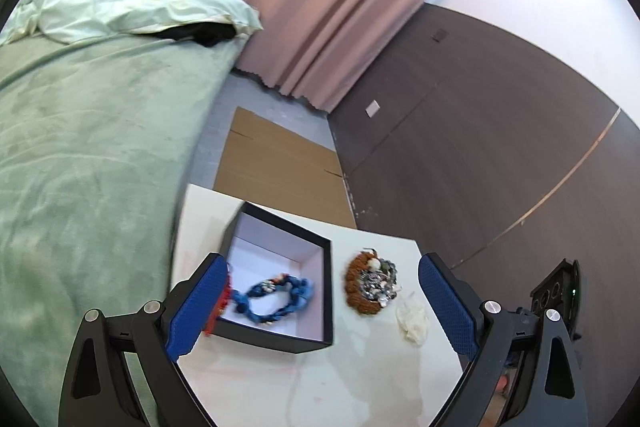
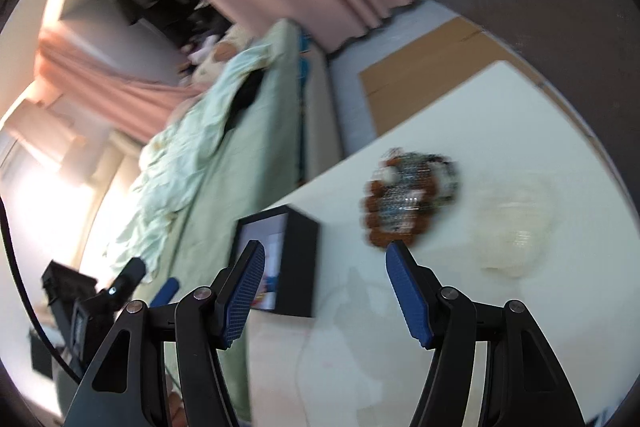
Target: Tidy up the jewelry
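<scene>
From the left wrist view, a black box [image 1: 280, 291] with a pale lining sits open on the white desk [image 1: 320, 379], near its left edge. Inside lies a blue beaded bracelet [image 1: 276, 297] in a loose loop, and a red piece [image 1: 224, 301] hangs over the box's left wall, partly hidden by a blue pad. Just right of the box, on the bare desk, a brown beaded bracelet [image 1: 358, 289] curls around a silvery heap of jewelry [image 1: 378, 283]; a whitish translucent piece [image 1: 412, 319] lies beside it, toward the right edge. The left gripper [image 1: 320, 291] has its jaws spread wide, holding nothing.

From the right wrist view, blurred, the right gripper [image 2: 324, 263] stands with jaws apart and empty between the box [image 2: 296, 259] and the brown-and-silver heap [image 2: 408, 199]. The whitish piece [image 2: 516, 227] lies further right.
</scene>
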Demonstrator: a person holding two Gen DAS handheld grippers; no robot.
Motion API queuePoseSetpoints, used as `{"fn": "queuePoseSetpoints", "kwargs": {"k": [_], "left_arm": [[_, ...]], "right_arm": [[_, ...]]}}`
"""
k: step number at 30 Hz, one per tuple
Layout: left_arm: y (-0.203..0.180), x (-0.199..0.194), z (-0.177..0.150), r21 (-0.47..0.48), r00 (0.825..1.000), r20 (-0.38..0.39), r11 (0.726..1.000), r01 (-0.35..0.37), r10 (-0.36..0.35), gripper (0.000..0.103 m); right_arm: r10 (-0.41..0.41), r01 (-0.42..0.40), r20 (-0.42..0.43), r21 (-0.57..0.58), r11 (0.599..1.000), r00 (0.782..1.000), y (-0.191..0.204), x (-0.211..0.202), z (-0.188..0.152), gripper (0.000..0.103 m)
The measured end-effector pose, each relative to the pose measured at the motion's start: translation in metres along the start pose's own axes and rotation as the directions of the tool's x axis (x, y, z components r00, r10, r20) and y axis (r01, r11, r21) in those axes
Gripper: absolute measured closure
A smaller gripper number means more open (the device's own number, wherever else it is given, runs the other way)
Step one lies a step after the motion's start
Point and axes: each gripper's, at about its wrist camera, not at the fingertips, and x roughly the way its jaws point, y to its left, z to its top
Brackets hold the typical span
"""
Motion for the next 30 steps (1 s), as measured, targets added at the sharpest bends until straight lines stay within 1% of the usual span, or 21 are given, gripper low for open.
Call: {"fn": "queuePoseSetpoints", "kwargs": {"k": [5, 8, 11, 14, 17, 19, 20, 22, 25, 26, 27, 30], "left_arm": [[-0.02, 0.016, -0.007, 0.057, 0.999, -0.031, 0.998, -0.01, 0.011, 0.007], [-0.034, 0.028, -0.01, 0.108, 0.998, -0.057, 0.994, -0.016, 0.022, 0.011], [-0.048, 0.041, -0.013, 0.161, 0.996, -0.087, 0.987, -0.012, 0.026, 0.019], [-0.059, 0.053, -0.016, 0.194, 0.993, -0.115, 0.981, 0.003, 0.02, 0.027], [-0.073, 0.068, -0.018, 0.221, 0.989, -0.146, 0.975, 0.029, 0.004, 0.036], [-0.081, 0.077, -0.019, 0.249, 0.987, -0.16, 0.968, 0.029, 0.012, 0.045], [-0.085, 0.082, -0.02, 0.266, 0.985, -0.169, 0.964, 0.028, 0.018, 0.048], [-0.092, 0.094, -0.02, 0.289, 0.981, -0.19, 0.957, 0.028, 0.029, 0.058], [-0.098, 0.111, -0.019, 0.287, 0.976, -0.214, 0.957, 0.028, 0.036, 0.061], [-0.099, 0.118, -0.02, 0.287, 0.973, -0.227, 0.958, 0.026, 0.042, 0.063], [-0.1, 0.123, -0.021, 0.287, 0.971, -0.235, 0.958, 0.024, 0.046, 0.067], [-0.103, 0.139, -0.023, 0.278, 0.964, -0.26, 0.96, 0.023, 0.052, 0.068]], "right_arm": [[-0.071, 0.07, 0.014, 0.06, 0.996, 0.997, -0.032, -0.016, 0.008, 0.039], [-0.097, 0.096, 0.01, 0.081, 0.992, 0.995, -0.046, -0.021, 0.011, 0.039], [-0.13, 0.129, 0.003, 0.101, 0.986, 0.991, -0.059, -0.024, 0.014, 0.039], [-0.155, 0.154, -0.004, 0.117, 0.981, 0.988, -0.07, -0.025, 0.017, 0.039], [-0.159, 0.161, -0.023, 0.133, 0.978, 0.987, -0.08, -0.02, 0.021, 0.039], [-0.173, 0.176, -0.036, 0.136, 0.975, 0.984, -0.087, -0.015, 0.023, 0.04], [-0.181, 0.186, -0.045, 0.14, 0.973, 0.982, -0.09, -0.012, 0.025, 0.041], [-0.181, 0.189, -0.066, 0.148, 0.971, 0.981, -0.096, -0.007, 0.027, 0.046], [-0.188, 0.2, -0.093, 0.139, 0.97, 0.978, -0.099, 0.002, 0.031, 0.048], [-0.195, 0.208, -0.102, 0.135, 0.969, 0.976, -0.1, 0.005, 0.032, 0.048], [-0.204, 0.218, -0.112, 0.131, 0.967, 0.973, -0.101, 0.008, 0.034, 0.049], [-0.239, 0.254, -0.136, 0.108, 0.961, 0.961, -0.104, 0.018, 0.036, 0.049]]}}
